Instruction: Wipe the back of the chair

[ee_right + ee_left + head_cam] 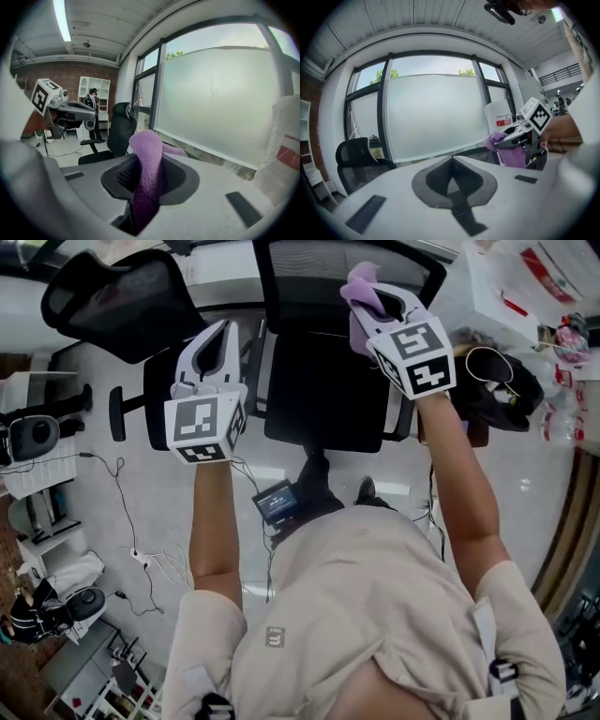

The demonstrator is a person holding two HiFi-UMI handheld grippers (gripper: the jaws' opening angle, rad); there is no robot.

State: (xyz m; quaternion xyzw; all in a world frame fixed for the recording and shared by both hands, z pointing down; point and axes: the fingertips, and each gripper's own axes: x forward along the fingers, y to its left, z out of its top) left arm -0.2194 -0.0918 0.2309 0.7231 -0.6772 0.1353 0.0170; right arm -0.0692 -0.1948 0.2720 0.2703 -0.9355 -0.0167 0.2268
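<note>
A black office chair stands in front of me in the head view, its mesh back (319, 263) at the top and its seat (323, 390) below. My right gripper (370, 301) hangs over the right side of the seat, close to the back, shut on a purple cloth (361, 296). In the right gripper view the cloth (147, 173) stands up out of the jaws. My left gripper (225, 329) is held over the chair's left armrest with its jaws together and nothing in them. The left gripper view shows the right gripper (520, 138) and cloth (508, 152) in front of a frosted window.
A second black chair (112, 292) stands at the upper left. At the right, a desk holds a white bag (511, 282) and a dark bag (497, 381). Cables (141, 559) trail over the floor at left. A person (92, 108) stands far back by the shelves.
</note>
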